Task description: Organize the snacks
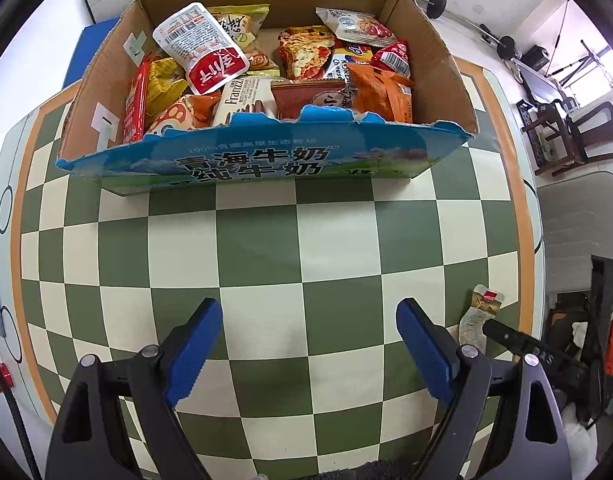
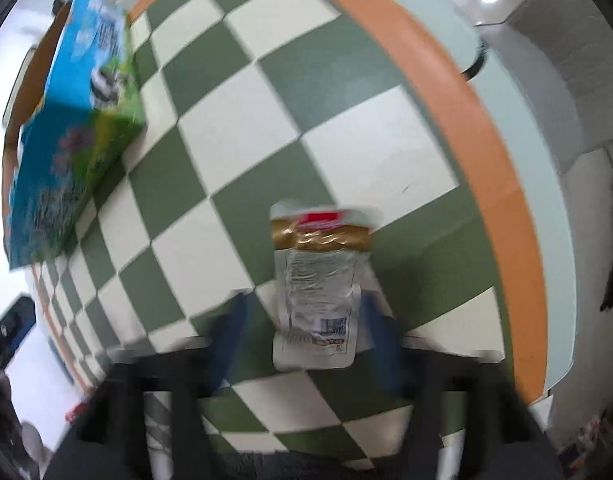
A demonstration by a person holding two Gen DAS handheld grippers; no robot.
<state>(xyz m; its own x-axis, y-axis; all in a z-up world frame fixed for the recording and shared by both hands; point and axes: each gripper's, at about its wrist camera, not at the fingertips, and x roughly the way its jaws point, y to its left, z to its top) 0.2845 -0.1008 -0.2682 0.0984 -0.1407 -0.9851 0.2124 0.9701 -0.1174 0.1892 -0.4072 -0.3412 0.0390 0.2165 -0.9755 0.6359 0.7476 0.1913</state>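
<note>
Desk [image 1: 266, 240], green-and-cream checkered cloth with an orange border: largest surface, carries everything.

Open cardboard carton with blue printed milk-brand front [image 1: 266, 160]: sits at the far side of the desk, straight ahead of the left claw. Heaped with mixed snack packets, red, orange, yellow and white. In the right wrist view the same carton appears far off to the upper left, blurred.

Left claw [image 1: 308, 350]: blue pads wide apart, nothing between them, hovering above bare checkered cloth. Well apart from the carton.

Right claw [image 2: 306, 332]: both blue fingers straddle the packet, one on each side, with a visible gap on the left side. Heavy motion blur, so whether the pads touch the packet cannot be told.

Small white snack pouch with gold band and red label at its far end [image 2: 318, 284]: lies flat on the desk near the orange border on the right. Its long axis runs along the right claw's pointing direction, barcode end nearest the claw, gold end away. The right claw is by far the nearer one. From the left wrist view the pouch shows at lower right, partly behind the right tool's black finger.

Judgement: the next move turns on closing across the pouch's short width, then carrying it up-left to the carton.

Unclear: pouch print, and the carton's depth beneath the top layer.
</note>
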